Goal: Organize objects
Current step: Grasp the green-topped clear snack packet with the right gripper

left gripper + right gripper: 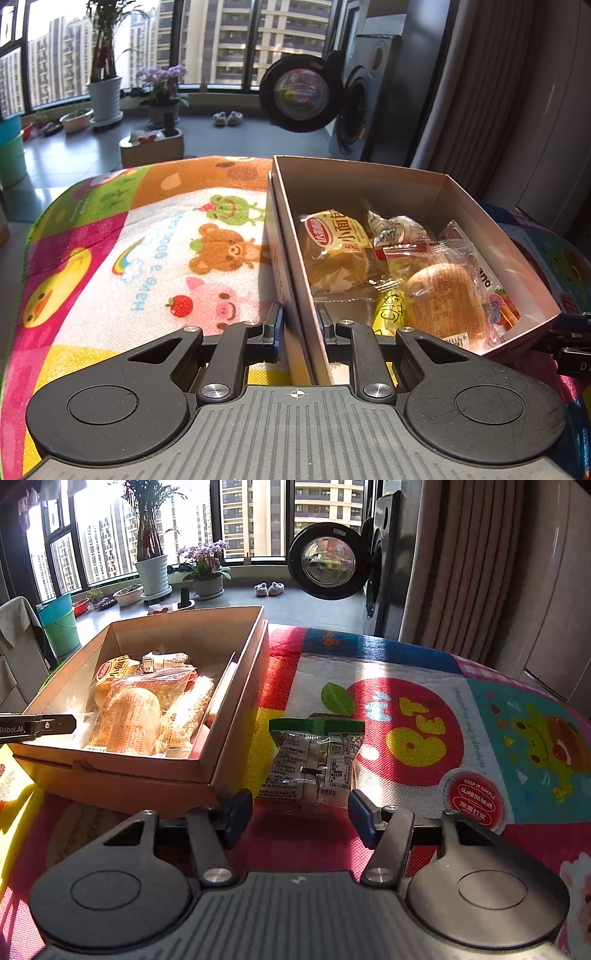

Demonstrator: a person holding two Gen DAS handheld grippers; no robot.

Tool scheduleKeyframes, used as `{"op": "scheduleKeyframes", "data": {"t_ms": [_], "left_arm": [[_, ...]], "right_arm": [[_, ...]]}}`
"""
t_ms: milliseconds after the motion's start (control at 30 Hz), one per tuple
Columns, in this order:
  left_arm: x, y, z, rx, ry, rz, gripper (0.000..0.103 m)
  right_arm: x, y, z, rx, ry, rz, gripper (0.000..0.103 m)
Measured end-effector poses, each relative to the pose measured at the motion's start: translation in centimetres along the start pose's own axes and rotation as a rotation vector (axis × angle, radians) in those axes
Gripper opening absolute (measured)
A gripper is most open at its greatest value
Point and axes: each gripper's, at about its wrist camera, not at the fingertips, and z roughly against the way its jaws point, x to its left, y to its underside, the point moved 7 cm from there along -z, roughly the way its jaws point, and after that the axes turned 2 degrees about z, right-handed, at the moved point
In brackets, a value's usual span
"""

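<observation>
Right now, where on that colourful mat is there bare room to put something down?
Left of the cardboard box, the mat is bare out to its edge. Right of the box, one snack packet lies before the right gripper; beyond it the mat is free. The box itself is crowded with wrapped snacks.

An open cardboard box [236,760] sits on a cartoon-print mat [406,686], packed with wrapped buns [447,299] and other snack packets. One green-topped, clear packet [314,760] lies flat on the mat just beside the box.
</observation>
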Motion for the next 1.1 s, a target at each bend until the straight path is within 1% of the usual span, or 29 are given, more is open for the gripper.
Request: {"op": "scheduleKeyframes", "data": {"t_ms": [33,167,233,300,400,467,633,700,733,767,833,900,967,1100], "left_arm": [[-0.1,0.0,0.0,0.0,-0.001,-0.001,0.019],[0.0,0.0,0.0,0.0,0.0,-0.001,0.019],[-0.1,0.0,0.0,0.0,-0.001,-0.001,0.019],[-0.1,0.0,0.0,0.0,-0.003,-0.002,0.019],[-0.2,0.0,0.0,-0.002,-0.007,-0.002,0.019],[-0.2,0.1,0.0,-0.002,-0.009,-0.002,0.019],[-0.4,0.1,0.1,0.0,-0.021,-0.011,0.018],[-0.4,0.1,0.1,0.001,-0.023,-0.011,0.018],[-0.4,0.1,0.1,0.003,-0.024,-0.012,0.018],[-0.5,0.1,0.1,0.004,-0.024,-0.014,0.018],[-0.4,0.1,0.1,0.006,-0.022,-0.015,0.018],[-0.4,0.1,0.1,0.007,-0.017,-0.015,0.018],[-0.4,0.1,0.1,0.007,-0.017,-0.015,0.018],[-0.4,0.2,0.1,0.005,-0.018,-0.014,0.018]], "right_arm": [[-0.5,0.0,-0.1,0.006,0.028,-0.011,0.05],[-3.3,0.5,0.0,0.021,0.135,-0.075,0.05],[-4.4,0.8,0.8,0.01,0.147,-0.103,0.05],[-5.4,1.0,1.8,-0.005,0.137,-0.128,0.05],[-6.0,0.7,2.3,-0.001,0.082,-0.185,0.056],[-6.1,-0.3,1.8,0.003,0.042,-0.238,0.061],[-5.0,-4.3,-1.5,-0.009,0.011,-0.267,0.061],[-4.3,-5.7,-3.4,-0.003,0.023,-0.253,0.055],[-4.1,-6.1,-4.3,0.002,0.038,-0.236,0.05],[-3.9,-6.4,-5.1,0.016,0.05,-0.223,0.044],[-3.7,-6.2,-6.3,0.052,0.041,-0.215,0.038],[-3.6,-5.4,-6.3,0.063,0.024,-0.205,0.038],[-3.3,-4.6,-5.4,0.066,0.009,-0.162,0.038],[-1.7,-1.6,-2.2,0.097,-0.048,-0.035,0.038]]}}
